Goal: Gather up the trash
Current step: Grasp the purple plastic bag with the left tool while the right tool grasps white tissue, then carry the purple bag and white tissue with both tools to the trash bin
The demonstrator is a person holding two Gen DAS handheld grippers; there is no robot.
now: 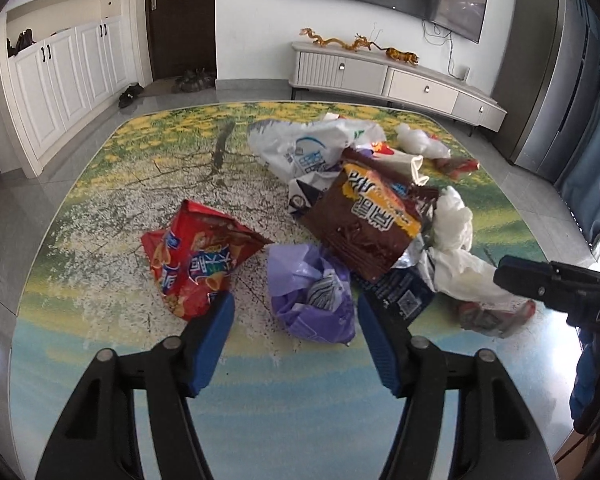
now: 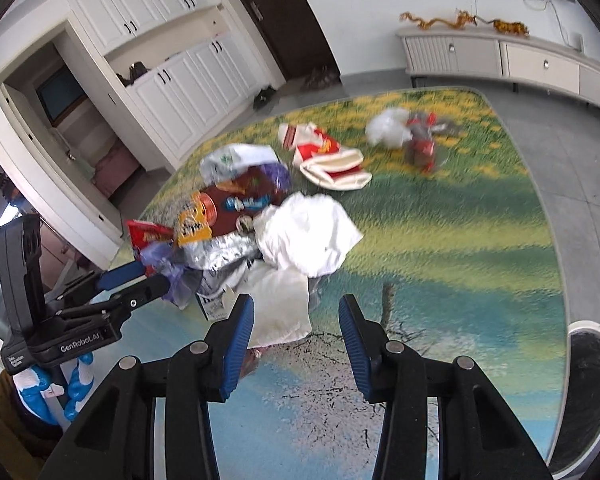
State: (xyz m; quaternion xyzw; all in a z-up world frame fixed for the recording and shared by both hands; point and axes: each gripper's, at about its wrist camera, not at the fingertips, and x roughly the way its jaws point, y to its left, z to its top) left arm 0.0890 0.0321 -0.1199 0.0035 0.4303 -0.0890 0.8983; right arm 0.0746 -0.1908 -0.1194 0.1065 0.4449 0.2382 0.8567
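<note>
A pile of trash lies on a table with a flower-meadow printed top. My left gripper is open, its blue pads on either side of a crumpled purple bag. A red snack bag lies to its left and a brown snack bag behind it. My right gripper is open just above crumpled white plastic, which shows at the right of the left wrist view. A red-and-white wrapper and a clear bag lie farther off.
A round white bin stands past the table's right edge. A white printed plastic bag lies at the back of the pile. A white TV cabinet and white cupboards line the room walls.
</note>
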